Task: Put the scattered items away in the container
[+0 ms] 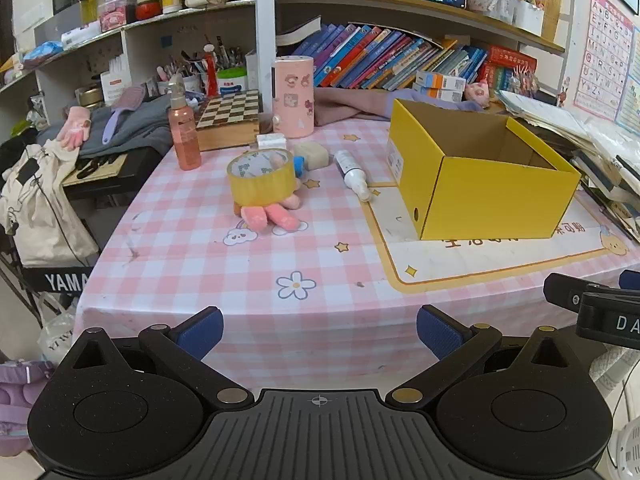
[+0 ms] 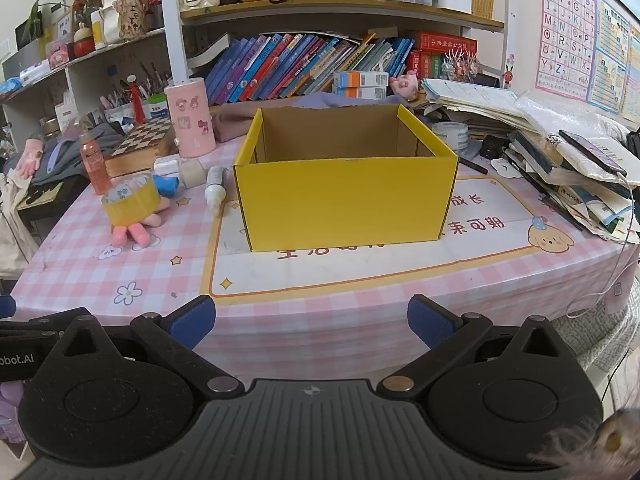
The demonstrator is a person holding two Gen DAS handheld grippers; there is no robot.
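Yellow open-top cardboard box (image 2: 344, 196) sitting on pink checked tablecloth (image 1: 224, 264). Yellow tape roll (image 1: 262, 178) lying atop pink plush toy (image 1: 276, 214); white tube (image 1: 352, 174) lying flat, nozzle pointing toward camera, left of box. Left gripper (image 1: 320, 334), right gripper (image 2: 312, 322) both hovering spread wide, gripping nothing.

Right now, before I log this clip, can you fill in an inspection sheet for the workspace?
Surface: pink checked tablecloth with a printed cream panel under the box.
Job's things: open yellow cardboard box, inside looks empty; yellow tape roll resting on a pink plush toy; white squeeze bottle lying flat beside the box; beige block; pink spray bottle upright.
Clutter: wooden chessboard box, pink sticker-covered cylinder, paper and book stacks at right.
Grippers: left gripper open, empty; right gripper open, empty.
Cables: white cable hanging off the right table edge.
Surroundings: bookshelves, alphabet poster.
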